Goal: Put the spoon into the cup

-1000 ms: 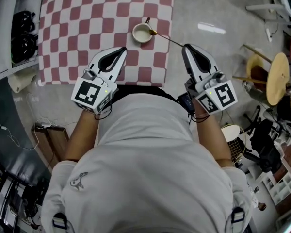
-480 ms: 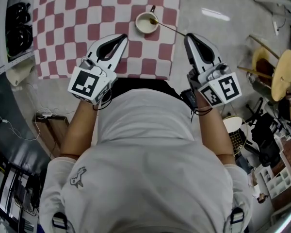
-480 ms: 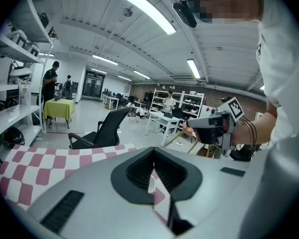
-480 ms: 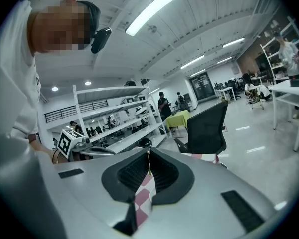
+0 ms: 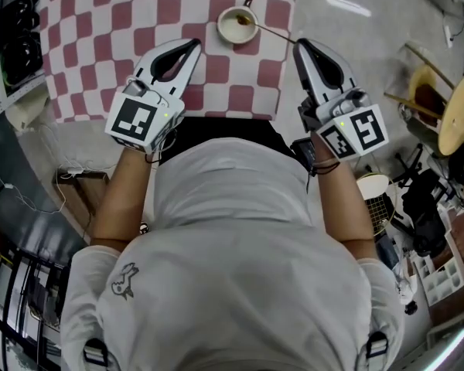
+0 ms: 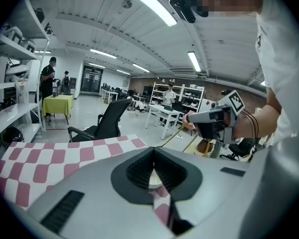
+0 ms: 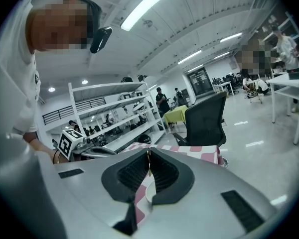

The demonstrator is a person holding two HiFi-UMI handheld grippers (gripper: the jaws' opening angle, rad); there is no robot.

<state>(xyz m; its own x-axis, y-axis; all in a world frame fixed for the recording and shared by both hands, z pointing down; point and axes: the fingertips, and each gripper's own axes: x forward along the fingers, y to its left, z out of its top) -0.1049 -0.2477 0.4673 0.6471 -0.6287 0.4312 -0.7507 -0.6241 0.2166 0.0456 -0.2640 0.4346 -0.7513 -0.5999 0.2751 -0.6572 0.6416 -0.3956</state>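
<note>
A small white cup (image 5: 233,26) with a dark handle stands on the red and white checked cloth (image 5: 124,22), near its right edge. My right gripper (image 5: 297,43) is shut on the end of a thin gold spoon (image 5: 269,31). The spoon's bowl lies over the right part of the cup's mouth. In the right gripper view the handle (image 7: 149,166) runs between the closed jaws of the right gripper (image 7: 148,150), with the cup (image 7: 148,194) below. My left gripper (image 5: 196,45) is shut on nothing, left of and nearer than the cup. The cup (image 6: 152,181) shows behind the left gripper (image 6: 153,151).
The cloth ends just right of the cup, with grey floor (image 5: 348,29) beyond. A round wooden stool (image 5: 456,114) and clutter stand at the far right. Dark items (image 5: 15,41) sit on a shelf at the left. The person's torso fills the lower head view.
My right gripper has carried the spoon leftward: its bowl went from beside the cup's right rim to over the cup's mouth. The left gripper stays shut beside the cup.
</note>
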